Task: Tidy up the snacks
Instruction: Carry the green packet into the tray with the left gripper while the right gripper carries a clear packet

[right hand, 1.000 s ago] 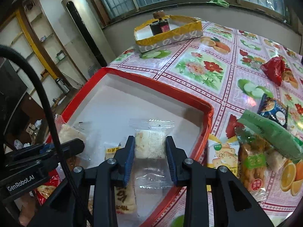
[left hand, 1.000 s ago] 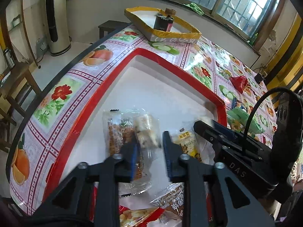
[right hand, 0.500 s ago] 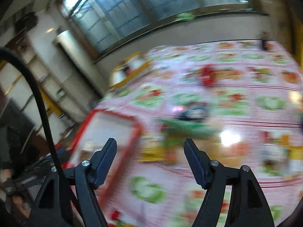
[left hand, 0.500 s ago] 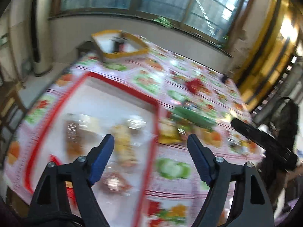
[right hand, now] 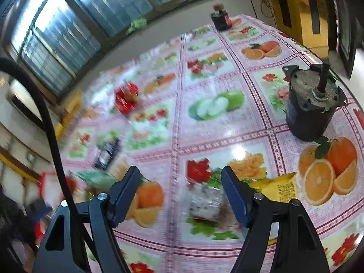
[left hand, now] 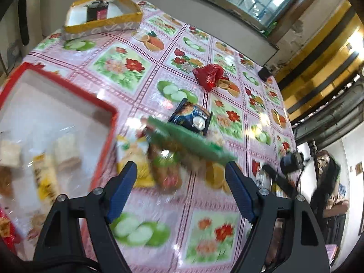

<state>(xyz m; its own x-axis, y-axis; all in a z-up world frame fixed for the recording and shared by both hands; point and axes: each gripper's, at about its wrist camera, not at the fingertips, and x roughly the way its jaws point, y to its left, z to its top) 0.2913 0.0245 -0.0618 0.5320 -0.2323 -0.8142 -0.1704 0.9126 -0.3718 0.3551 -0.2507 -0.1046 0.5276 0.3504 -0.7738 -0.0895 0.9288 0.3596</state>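
My left gripper (left hand: pixel 182 191) hangs open and empty over a heap of snack packets: a green bag (left hand: pixel 188 141), a yellow packet (left hand: pixel 134 157), a clear bag of brown snacks (left hand: pixel 168 173) and a dark blue packet (left hand: pixel 192 119). The red-rimmed white tray (left hand: pixel 107 141) at the left holds several wrapped snacks (left hand: pixel 66 152). My right gripper (right hand: pixel 179 193) is open too, above a clear wrapped snack (right hand: pixel 204 200), with a yellow packet (right hand: pixel 276 187) just to its right. The right gripper (left hand: pixel 276 178) also shows at the right edge of the left wrist view.
A yellow box (left hand: pixel 102 20) with a dark carton stands at the table's far corner. A red wrapper (left hand: pixel 209 75) lies mid-table. A dark blue motor (right hand: pixel 309 107) stands near the right edge, a small dark box (right hand: pixel 220 18) far back. Floral tablecloth (right hand: pixel 213 104) covers the table.
Both grippers let go of the snacks inside the tray, opened wide and swung right, away from the tray. The left now hovers over the heap beside the tray, the right farther along the table.
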